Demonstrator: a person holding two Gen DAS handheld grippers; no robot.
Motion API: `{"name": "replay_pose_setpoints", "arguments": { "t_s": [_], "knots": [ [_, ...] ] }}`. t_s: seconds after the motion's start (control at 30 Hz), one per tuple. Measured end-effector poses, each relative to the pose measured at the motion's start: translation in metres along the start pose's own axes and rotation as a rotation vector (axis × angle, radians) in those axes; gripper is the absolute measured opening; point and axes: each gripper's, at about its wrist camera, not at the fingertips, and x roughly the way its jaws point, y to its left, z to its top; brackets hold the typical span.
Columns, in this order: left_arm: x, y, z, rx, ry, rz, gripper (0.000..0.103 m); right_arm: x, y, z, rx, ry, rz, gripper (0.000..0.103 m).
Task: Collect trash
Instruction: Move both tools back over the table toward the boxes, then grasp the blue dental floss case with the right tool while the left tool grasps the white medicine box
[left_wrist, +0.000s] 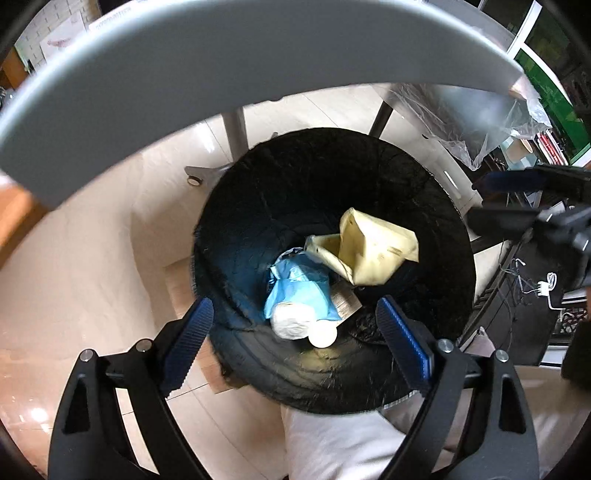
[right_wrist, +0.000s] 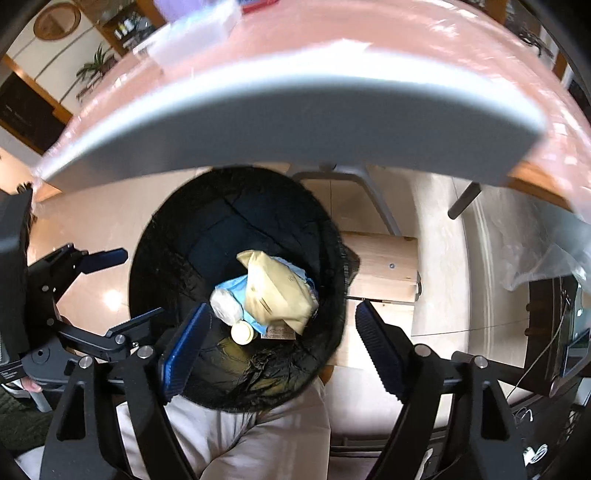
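Observation:
A round bin with a black liner (left_wrist: 303, 177) (right_wrist: 177, 229) stands on the floor below both grippers. Inside lie a cream paper bag (left_wrist: 373, 247) (right_wrist: 273, 291), a blue plastic wrap (left_wrist: 295, 288) (right_wrist: 232, 286), a white crumpled wad (left_wrist: 291, 319) (right_wrist: 225, 304) and a small pale round lid (left_wrist: 323, 334) (right_wrist: 242, 332). My left gripper (left_wrist: 295, 343) hangs open over the bin, with nothing between its blue pads. My right gripper (right_wrist: 280, 354) is open too and holds nothing. The left gripper (right_wrist: 110, 288) shows in the right wrist view at the bin's left rim; the right gripper (left_wrist: 517, 199) shows at the right edge of the left wrist view.
A grey table edge (left_wrist: 229, 62) (right_wrist: 295, 122) overhangs the far side of the bin, on metal legs (left_wrist: 236, 129) (right_wrist: 380, 206). A wooden stool (right_wrist: 380, 266) stands right of the bin. Light trousers of the person (left_wrist: 343, 443) (right_wrist: 240, 443) are below. Cables and shelves (left_wrist: 532, 295) fill the right.

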Motion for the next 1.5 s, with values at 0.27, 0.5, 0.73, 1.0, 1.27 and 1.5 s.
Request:
{"name": "replay_pose_setpoints", "arguments": {
  "t_s": [0.27,0.5,0.73,1.0,1.27,1.5],
  "knots": [
    [-0.109,0.012,0.002,-0.018,-0.257,0.006,0.091,-0.109,0.008,-0.009,-0.066,-0.292,-0.015,0.097],
    [-0.159,0.075,0.059,-0.173,-0.446,0.146,0.101,-0.133,0.036,0.038,-0.132,-0.46,-0.048,0.099],
    [-0.124,0.133,0.123,-0.25,-0.355,0.119,0.101,-0.091,0.062,0.088,-0.121,-0.391,-0.016,0.099],
    [-0.08,0.153,0.171,-0.179,-0.27,0.171,0.101,-0.047,0.078,0.122,-0.11,-0.332,-0.052,0.098],
    [-0.056,0.167,0.193,-0.151,-0.231,0.154,0.09,-0.02,0.087,0.14,-0.105,-0.291,-0.092,0.091],
    [-0.048,0.172,0.207,-0.16,-0.22,0.118,0.081,-0.01,0.087,0.15,-0.087,-0.277,-0.1,0.083]
  ]
}}
